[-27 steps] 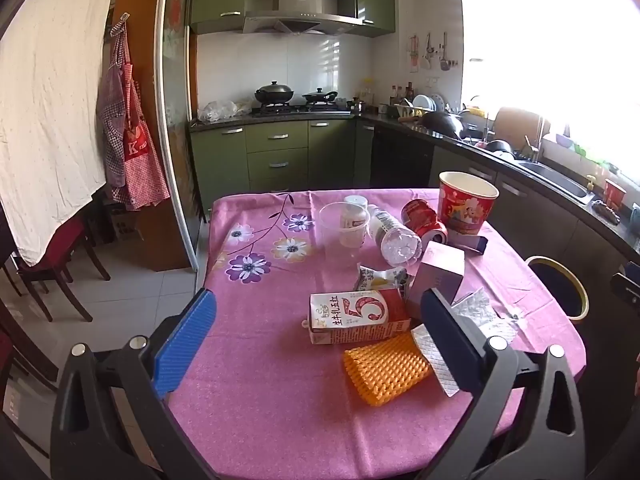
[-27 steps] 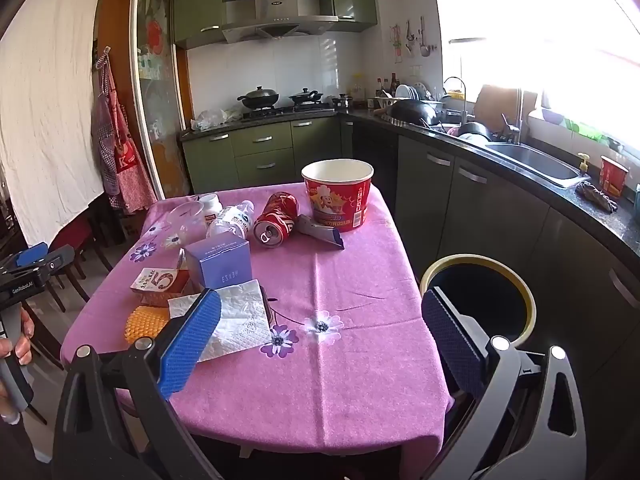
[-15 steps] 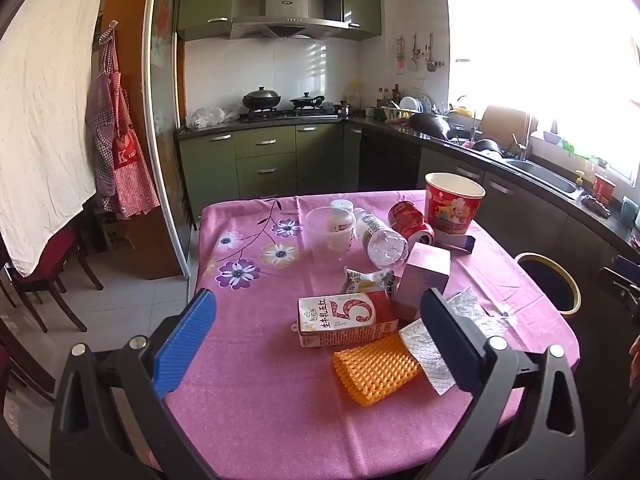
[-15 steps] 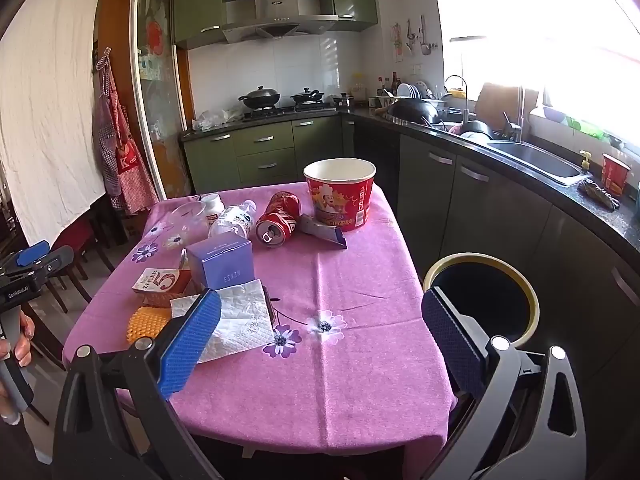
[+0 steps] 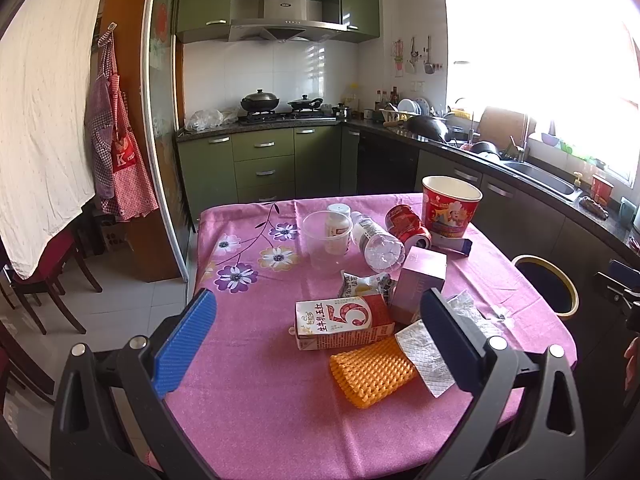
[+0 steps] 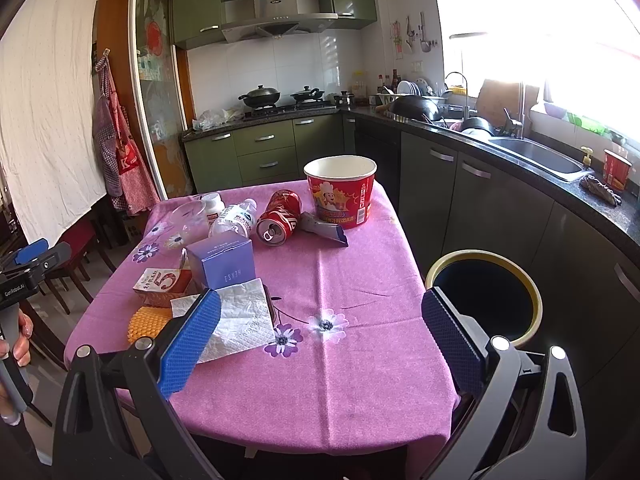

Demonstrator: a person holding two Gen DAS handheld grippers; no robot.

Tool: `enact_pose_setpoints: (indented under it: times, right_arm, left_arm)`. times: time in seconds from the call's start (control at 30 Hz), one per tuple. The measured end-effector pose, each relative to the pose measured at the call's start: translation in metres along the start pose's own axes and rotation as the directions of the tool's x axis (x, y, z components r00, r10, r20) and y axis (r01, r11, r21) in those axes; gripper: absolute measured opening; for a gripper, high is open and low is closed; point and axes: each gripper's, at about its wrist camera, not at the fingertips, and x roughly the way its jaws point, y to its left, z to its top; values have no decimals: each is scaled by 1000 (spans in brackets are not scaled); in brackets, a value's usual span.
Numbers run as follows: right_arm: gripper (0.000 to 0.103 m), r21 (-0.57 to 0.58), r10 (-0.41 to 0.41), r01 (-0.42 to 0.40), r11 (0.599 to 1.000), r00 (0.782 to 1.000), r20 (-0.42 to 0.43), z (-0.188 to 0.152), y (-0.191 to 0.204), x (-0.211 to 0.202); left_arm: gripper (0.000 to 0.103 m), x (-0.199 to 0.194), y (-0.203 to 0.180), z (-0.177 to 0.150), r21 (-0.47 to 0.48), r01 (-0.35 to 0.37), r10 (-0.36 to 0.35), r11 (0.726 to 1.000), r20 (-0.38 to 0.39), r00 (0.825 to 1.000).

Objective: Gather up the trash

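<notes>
- Left gripper [image 5: 316,344] spread wide with nothing between its blue fingers [image 5: 184,344], hovering over the near edge of a table with a pink flowered cloth [image 5: 256,400]
- Between and just beyond its fingertips: a red and white milk carton [image 5: 344,322] on its side, an orange foam net [image 5: 372,372] in front of it, and a white tissue [image 5: 428,360] against the right finger
- Farther ahead: a purple box [image 5: 420,284], a clear cup [image 5: 324,240], a plastic bottle [image 5: 380,246], a red can [image 5: 408,226] and a red paper bucket [image 5: 450,208]
- Right gripper [image 6: 320,332] also wide open and empty; its left finger [image 6: 188,344] overlaps the tissue [image 6: 240,320]
- A round bin [image 6: 484,292] stands on the floor beside the table, just beyond its right finger
</notes>
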Motion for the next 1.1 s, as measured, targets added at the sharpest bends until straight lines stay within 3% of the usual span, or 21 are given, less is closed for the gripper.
enact_pose_setpoints:
  times: [1.1]
  right_arm:
    - [99,7,3,-3,1000,1000,-11,-2,2,4]
  left_arm:
    - [97,4,-6,-2,12,11,-11,1000,-16,1000]
